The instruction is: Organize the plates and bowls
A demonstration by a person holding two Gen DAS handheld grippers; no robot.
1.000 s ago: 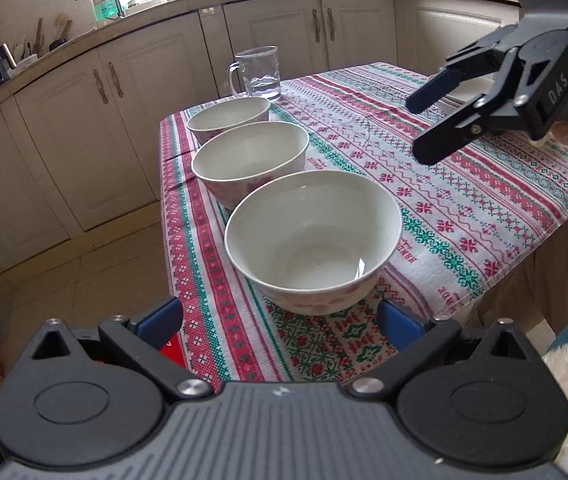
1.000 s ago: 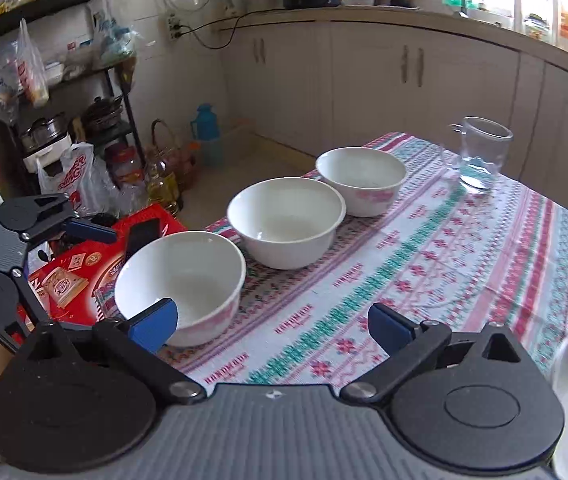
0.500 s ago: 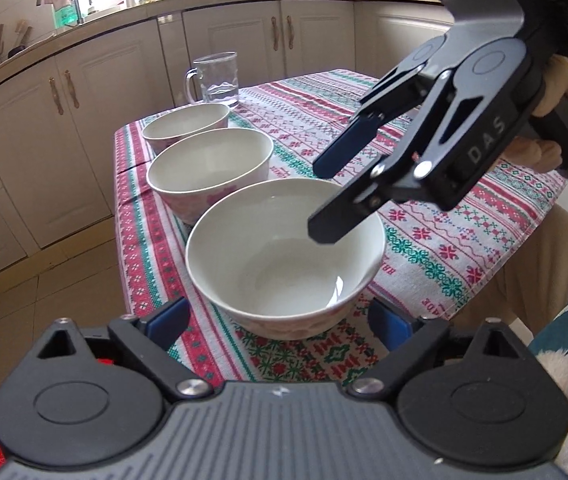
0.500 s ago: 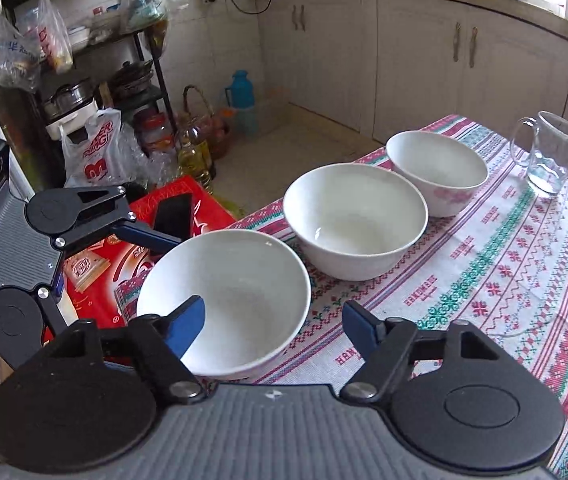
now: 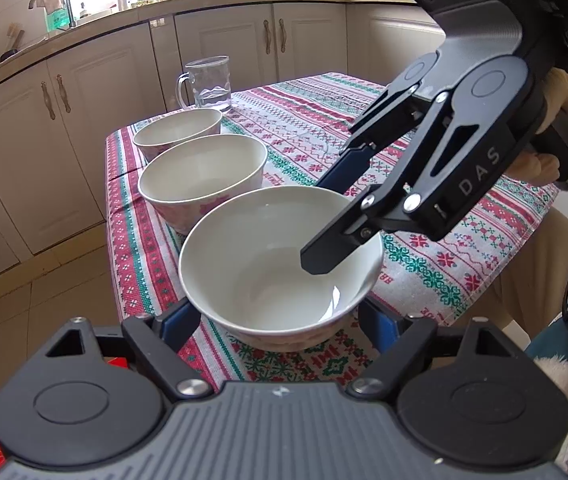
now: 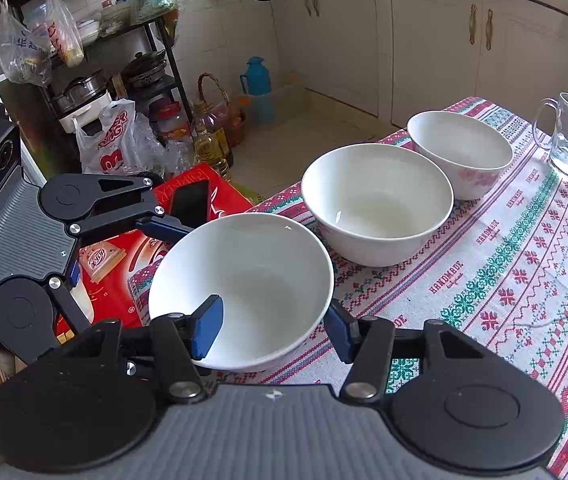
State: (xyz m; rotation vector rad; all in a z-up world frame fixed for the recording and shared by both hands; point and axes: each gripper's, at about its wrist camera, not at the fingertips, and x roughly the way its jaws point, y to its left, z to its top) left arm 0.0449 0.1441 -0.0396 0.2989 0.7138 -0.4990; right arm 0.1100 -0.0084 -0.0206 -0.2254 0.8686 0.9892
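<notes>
Both tools have come in on the nearest bowl since a second ago, jaws narrowing from wide.

Nearest bowl sits at the counter edge, first of a row running away: middle bowl, far bowl, then a glass mug. Left tool straddles its body, jaws closing; contact I cannot tell. Right tool straddles the rim, one pad inside, one outside, jaws closing, not plainly pinching yet. Stacking likely means carrying it straight ahead.
</notes>
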